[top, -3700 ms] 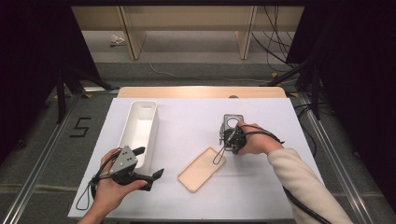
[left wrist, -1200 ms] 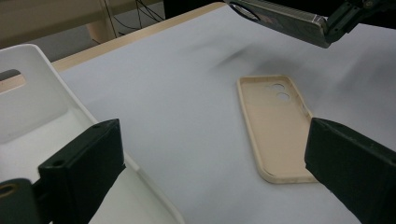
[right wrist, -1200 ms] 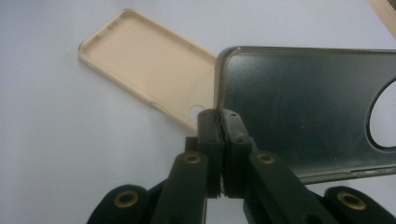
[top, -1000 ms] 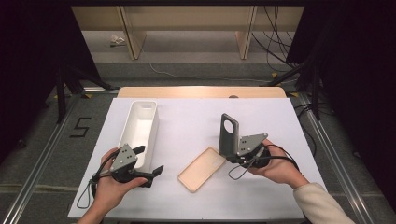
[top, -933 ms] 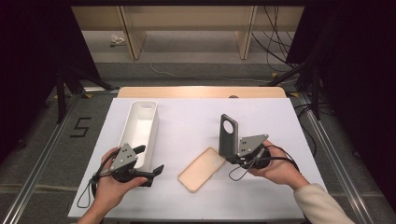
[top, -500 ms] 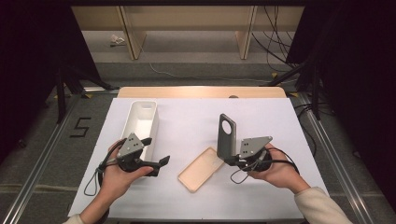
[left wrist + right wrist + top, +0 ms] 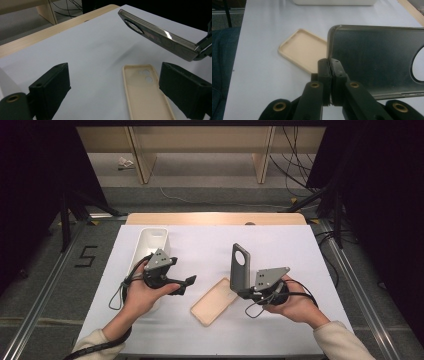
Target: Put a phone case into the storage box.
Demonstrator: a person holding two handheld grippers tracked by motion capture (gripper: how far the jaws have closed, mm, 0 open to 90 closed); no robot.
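Right gripper clamps the dark grey plastic phone case upright beside the flat beige silicone phone case; left gripper, jaws apart, hovers left of the beige case

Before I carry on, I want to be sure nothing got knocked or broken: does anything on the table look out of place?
Nothing stands out. The beige case lies flat, hollow side up, looking intact. The right gripper holds the dark case on edge above the table. The left gripper, jaws open, hovers near the white tray.
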